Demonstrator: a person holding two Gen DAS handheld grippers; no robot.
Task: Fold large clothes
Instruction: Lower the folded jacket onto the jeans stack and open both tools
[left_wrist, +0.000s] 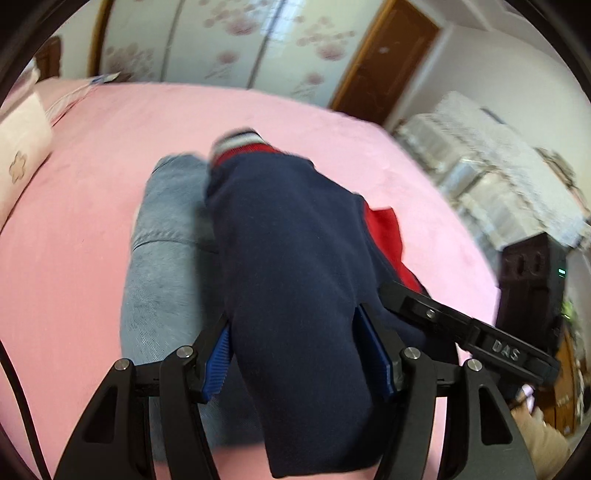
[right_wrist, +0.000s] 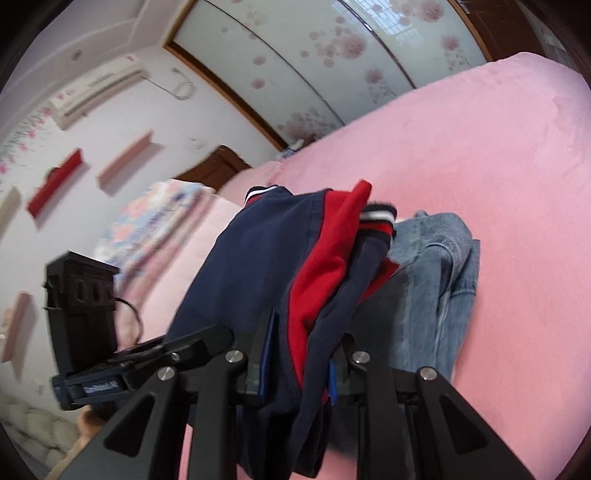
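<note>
- The navy and red jacket (left_wrist: 295, 266) hangs gathered between both grippers above the pink bed (left_wrist: 92, 184), apparently so it can be carried or laid flat for a fold; its striped cuff (left_wrist: 238, 142) points toward 12 o'clock in the left wrist view.
- The folded jeans (left_wrist: 166, 229) lie on the bed at about 9 o'clock of the jacket, seemingly done and set aside.
- The left gripper (left_wrist: 299, 354) stands fairly wide, clamped around a thick navy bundle, blue pads against the cloth.
- The right gripper (right_wrist: 299, 369) is narrower, pinching navy and red layers of the jacket between its pads.
</note>
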